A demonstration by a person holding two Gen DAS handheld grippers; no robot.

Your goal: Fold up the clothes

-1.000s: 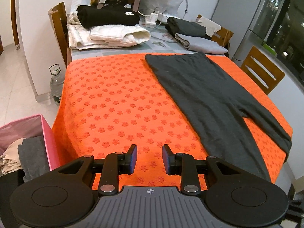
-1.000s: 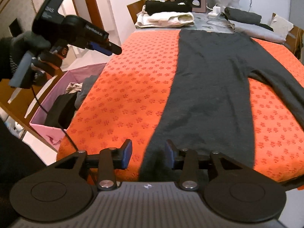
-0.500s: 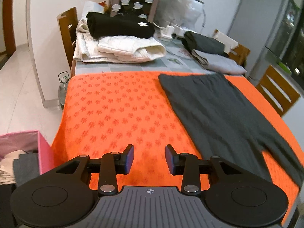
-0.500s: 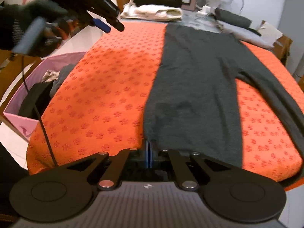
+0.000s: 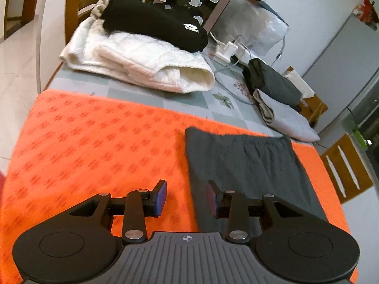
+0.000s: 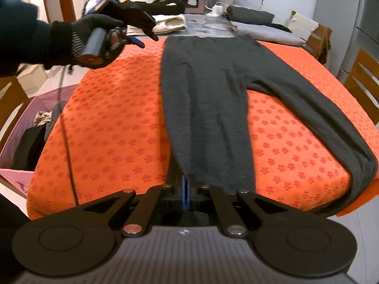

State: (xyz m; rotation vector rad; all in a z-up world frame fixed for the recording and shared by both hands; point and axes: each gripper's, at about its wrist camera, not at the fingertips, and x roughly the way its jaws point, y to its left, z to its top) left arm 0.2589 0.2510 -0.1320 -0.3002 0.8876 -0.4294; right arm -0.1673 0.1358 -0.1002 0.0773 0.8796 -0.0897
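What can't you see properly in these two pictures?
- Hem of the grey leggings: right wrist view, tucked behind the shut right gripper.
- Leggings' far leg end: right wrist view, droops over the orange mat's edge.
- Pink basket: right wrist view, cut off at left.
- Sticker pictures on the board: left wrist view, too small.

White walls [image 5: 315, 11] close the room, and the floor [image 5: 16, 47] is pale glossy tile that catches the lamplight. A dark wooden door frame [image 6: 65, 4] stands at the far left. Wooden chairs ring the table [image 5: 132, 90]: one [image 5: 78, 7] at its far left corner, one with a slatted back [image 5: 345, 168] on the right. A tall grey cabinet, perhaps a refrigerator [image 5: 343, 71], fills the right corner. The table's checked covering shows beyond an orange flower-patterned mat [image 5: 94, 142]. A pink bin [image 6: 14, 146] sits on the floor at the left. Light is warm and indoor.
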